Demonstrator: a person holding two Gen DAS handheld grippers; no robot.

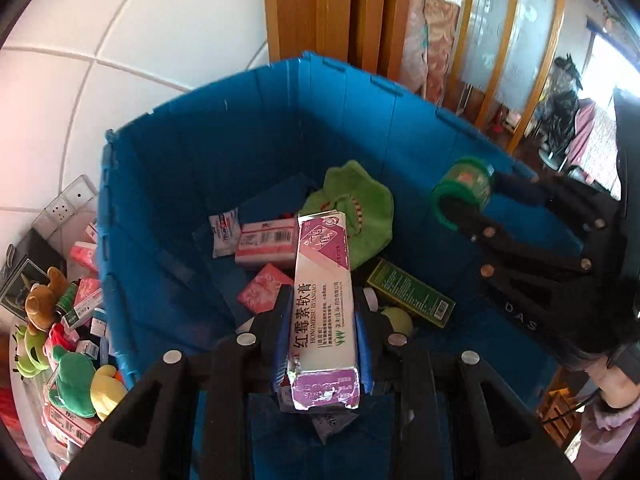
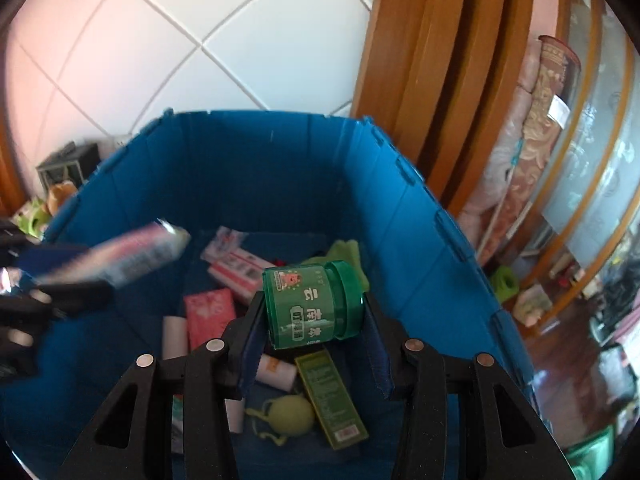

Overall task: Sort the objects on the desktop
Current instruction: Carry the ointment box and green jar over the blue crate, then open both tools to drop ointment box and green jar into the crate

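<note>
My left gripper (image 1: 322,304) is shut on a long white and purple ointment box (image 1: 324,304) and holds it over the open blue bin (image 1: 224,152). My right gripper (image 2: 312,312) is shut on a green jar (image 2: 310,306) lying sideways between the fingers, also above the bin (image 2: 280,168). The jar and right gripper show at the right of the left wrist view (image 1: 464,192). The ointment box shows blurred at the left of the right wrist view (image 2: 120,256).
In the bin lie pink and white boxes (image 1: 266,244), a green plush (image 1: 356,208), a green box (image 2: 332,396), a pale green ball (image 2: 290,416) and white tubes. Left of the bin, plush toys (image 1: 72,384) and medicine boxes crowd the table. Tiled wall and wooden door frame stand behind.
</note>
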